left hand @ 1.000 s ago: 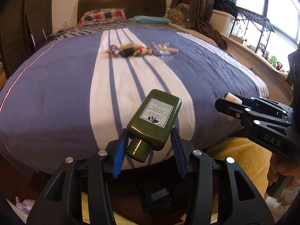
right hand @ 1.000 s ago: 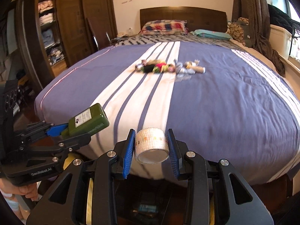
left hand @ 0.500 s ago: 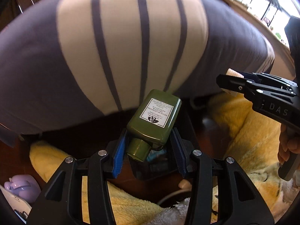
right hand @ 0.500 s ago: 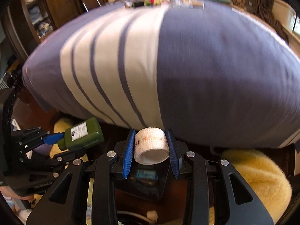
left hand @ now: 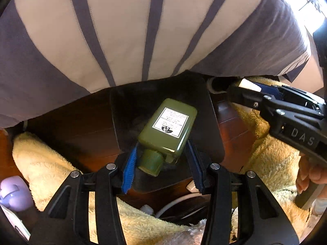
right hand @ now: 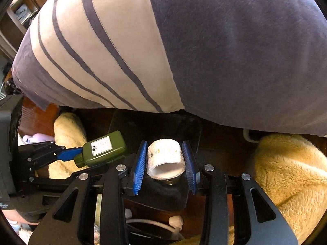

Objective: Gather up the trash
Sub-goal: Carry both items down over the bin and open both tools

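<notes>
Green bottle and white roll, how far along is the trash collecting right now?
Done: both pieces are over the black bin beside the bed. In hand: the left tool grips the green bottle; the right tool's jaws are opening around the white roll. Left: drop both in; other trash isn't in view.

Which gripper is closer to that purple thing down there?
Left. The left gripper, holding the green bottle, is on the purple thing's side; the right gripper, jaws opening with the white roll between them, lies beyond it.
</notes>
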`<state>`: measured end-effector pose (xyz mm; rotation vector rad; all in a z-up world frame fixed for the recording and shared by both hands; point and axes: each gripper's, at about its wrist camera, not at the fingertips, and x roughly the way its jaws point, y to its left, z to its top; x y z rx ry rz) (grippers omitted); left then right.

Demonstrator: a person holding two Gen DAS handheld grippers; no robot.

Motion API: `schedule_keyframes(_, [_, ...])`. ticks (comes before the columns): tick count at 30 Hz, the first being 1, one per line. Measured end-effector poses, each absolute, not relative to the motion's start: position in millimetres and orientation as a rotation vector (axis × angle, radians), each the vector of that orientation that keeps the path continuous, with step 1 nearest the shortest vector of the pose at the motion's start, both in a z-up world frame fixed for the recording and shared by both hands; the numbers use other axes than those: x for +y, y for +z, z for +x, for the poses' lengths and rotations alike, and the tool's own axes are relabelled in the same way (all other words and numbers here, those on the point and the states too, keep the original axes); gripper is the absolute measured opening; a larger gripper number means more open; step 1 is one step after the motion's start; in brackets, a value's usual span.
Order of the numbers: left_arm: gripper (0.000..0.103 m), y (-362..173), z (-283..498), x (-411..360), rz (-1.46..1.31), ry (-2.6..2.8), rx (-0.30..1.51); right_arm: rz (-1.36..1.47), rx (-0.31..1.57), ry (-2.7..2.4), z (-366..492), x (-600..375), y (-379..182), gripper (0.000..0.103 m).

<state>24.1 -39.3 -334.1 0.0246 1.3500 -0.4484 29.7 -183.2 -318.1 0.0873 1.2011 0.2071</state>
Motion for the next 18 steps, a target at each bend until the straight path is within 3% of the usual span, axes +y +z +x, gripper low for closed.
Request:
schedule_keyframes(3, [0.059, -332.8, 25.4, -37.0, 0.028, -0.435, 1.348, 0.102, 1.198, 0.21, 30.8, -184.9, -317.2, 0.054])
schedule_keyframes(10, [0.062, -306.1, 23.7, -28.8, 0.041, -0.401, 1.291, 0.101, 1.137, 0.183, 27.1, -192.9, -292.9, 0.061])
schedule_keyframes(14, [0.078, -265.2, 21.6, -19.6, 0.061, -0.363, 1.18, 0.088, 1.044, 0.145, 21.2, -201.6, -259.4, 0.077])
schedule_keyframes(18, [0.087, -221.2, 23.0, -3.2, 0.044, -0.333, 1.067, 0.069, 0.944, 0.124, 15.6, -208.5, -221.8, 0.082])
